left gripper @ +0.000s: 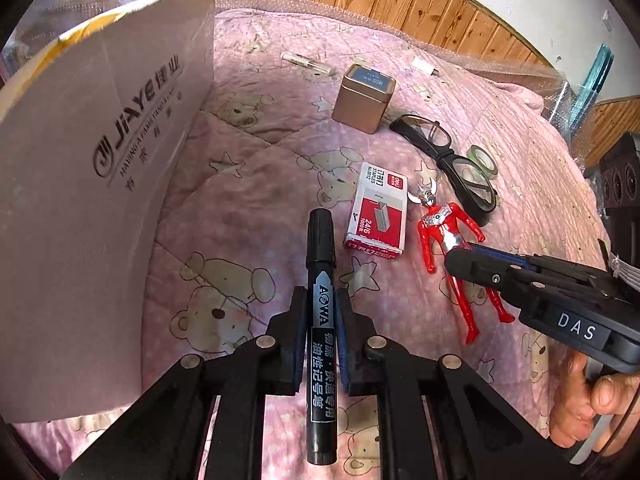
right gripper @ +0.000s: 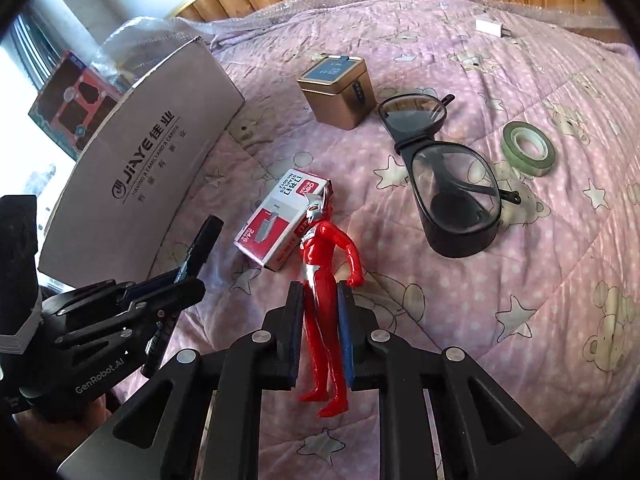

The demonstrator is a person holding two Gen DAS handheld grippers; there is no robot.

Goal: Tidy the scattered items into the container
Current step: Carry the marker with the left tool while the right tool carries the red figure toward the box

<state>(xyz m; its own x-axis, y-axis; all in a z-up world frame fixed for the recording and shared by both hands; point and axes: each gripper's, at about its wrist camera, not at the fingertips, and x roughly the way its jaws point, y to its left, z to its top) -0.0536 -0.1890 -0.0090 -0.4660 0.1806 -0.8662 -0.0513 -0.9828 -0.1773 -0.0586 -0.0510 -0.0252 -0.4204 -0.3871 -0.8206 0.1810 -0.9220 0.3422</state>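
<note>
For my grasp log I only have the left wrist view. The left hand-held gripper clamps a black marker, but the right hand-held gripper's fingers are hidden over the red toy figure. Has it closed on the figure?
Observer: Yes. The right hand-held gripper has a pad against each side of the red plastic toy figure, at its legs.
Operator: Is anything behind the container?
Observer: A colourful printed toy carton sits beyond the grey cardboard box.
Operator: The tape is half hidden for me.
Observer: The green tape roll lies flat, apart from the black-framed glasses.
</note>
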